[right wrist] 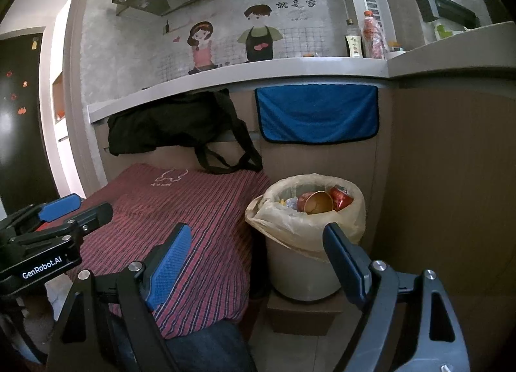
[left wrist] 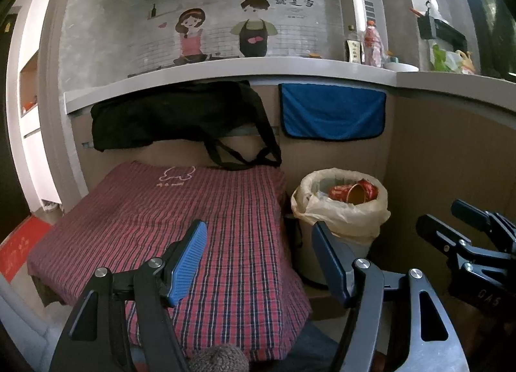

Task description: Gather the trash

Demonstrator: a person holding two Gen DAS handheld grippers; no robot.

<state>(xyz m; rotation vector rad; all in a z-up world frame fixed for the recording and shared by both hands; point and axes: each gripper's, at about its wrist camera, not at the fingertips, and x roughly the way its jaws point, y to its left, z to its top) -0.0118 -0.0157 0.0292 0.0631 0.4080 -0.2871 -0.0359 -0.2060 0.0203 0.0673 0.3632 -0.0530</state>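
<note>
Both wrist views, facing a kitchen corner. A bin [right wrist: 306,262], lined with a pale bag [right wrist: 258,215], stands just beside a low surface draped in a red checked cloth [right wrist: 200,220]. Inside the bin lie a red paper cup [right wrist: 314,201], mouth toward the viewer, and a crushed red can [right wrist: 341,197] touching it; smaller scraps sit behind them, too small to identify. The left gripper [left wrist: 258,262] hangs above the near edge of the cloth with its jaws spread and nothing between them. The right gripper [right wrist: 254,262] hangs in front of the bin, jaws likewise spread and empty. No loose trash shows on the cloth or on the visible floor, so collection appears finished or nearly so. What may remain, judging from the slack bag rim, is gathering and lifting out the bag.
</note>
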